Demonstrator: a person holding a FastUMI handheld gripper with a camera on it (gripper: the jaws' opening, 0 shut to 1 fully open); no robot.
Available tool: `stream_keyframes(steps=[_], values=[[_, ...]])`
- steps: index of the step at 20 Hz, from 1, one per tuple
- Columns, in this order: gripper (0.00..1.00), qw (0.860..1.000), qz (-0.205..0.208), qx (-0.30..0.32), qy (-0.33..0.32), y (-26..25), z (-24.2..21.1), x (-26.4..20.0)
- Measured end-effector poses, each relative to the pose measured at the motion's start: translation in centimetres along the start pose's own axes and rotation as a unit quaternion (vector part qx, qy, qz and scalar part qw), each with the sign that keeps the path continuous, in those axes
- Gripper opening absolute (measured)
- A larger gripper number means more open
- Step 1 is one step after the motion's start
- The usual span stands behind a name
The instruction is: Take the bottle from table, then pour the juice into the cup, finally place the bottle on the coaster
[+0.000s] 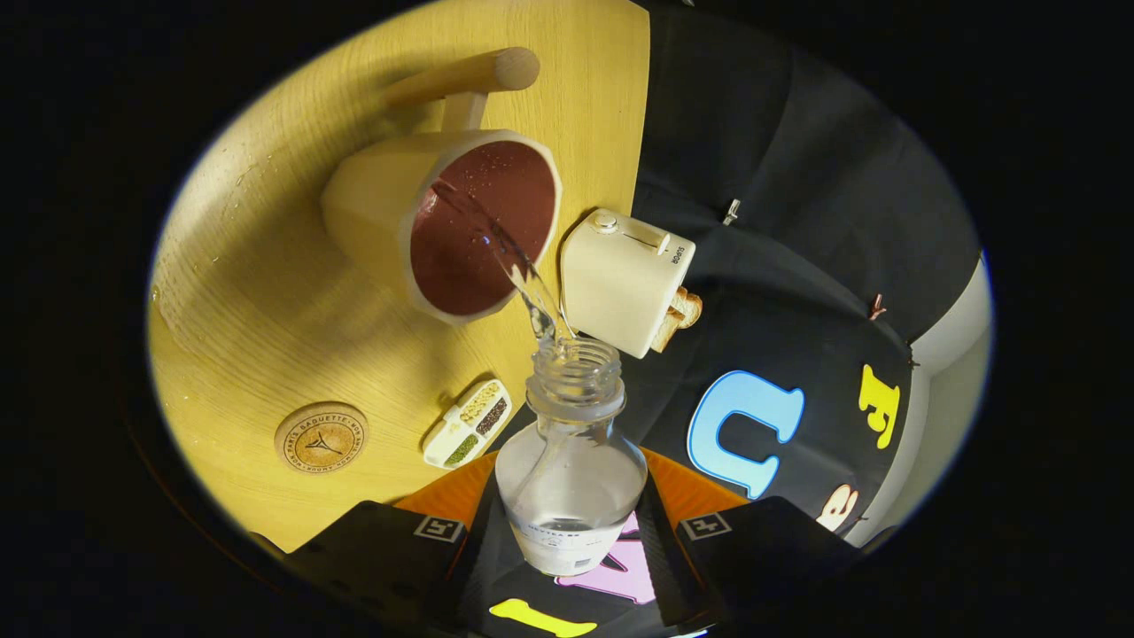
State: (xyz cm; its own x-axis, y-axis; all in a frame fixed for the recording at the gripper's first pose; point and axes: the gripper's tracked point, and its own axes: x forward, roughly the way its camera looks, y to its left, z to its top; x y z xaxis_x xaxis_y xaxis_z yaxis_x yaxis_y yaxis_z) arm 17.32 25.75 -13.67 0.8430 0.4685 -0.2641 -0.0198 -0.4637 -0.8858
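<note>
Wooden table [266, 292], one bottle [571, 470] gripped by tool [571, 549], one cup [443, 221], one coaster [321, 438]

A clear uncapped bottle [571, 470] is tilting, sending a stream of clear liquid into the cream cup [443, 221] with a dark red inside; the round cork coaster [321, 438] is lying bare nearby

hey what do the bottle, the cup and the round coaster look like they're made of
The bottle, held between the claw's fingers, looks like clear glossy plastic: see-through, threaded neck. The cup seems matte ceramic, cream outside, dark red inside, with a wooden handle. The coaster looks like printed wood or cork.
</note>
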Motion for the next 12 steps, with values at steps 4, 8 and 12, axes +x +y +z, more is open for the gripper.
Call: stream_keyframes(steps=[4,8,12], values=[[0.73,1.0,-0.005,-0.015,-0.004,-0.39,0.28,-0.11],[0.73,1.0,-0.007,-0.029,-0.005,-0.74,0.32,-0.08],[0.73,0.999,-0.007,-0.048,-0.013,-0.74,0.9,0.02]])
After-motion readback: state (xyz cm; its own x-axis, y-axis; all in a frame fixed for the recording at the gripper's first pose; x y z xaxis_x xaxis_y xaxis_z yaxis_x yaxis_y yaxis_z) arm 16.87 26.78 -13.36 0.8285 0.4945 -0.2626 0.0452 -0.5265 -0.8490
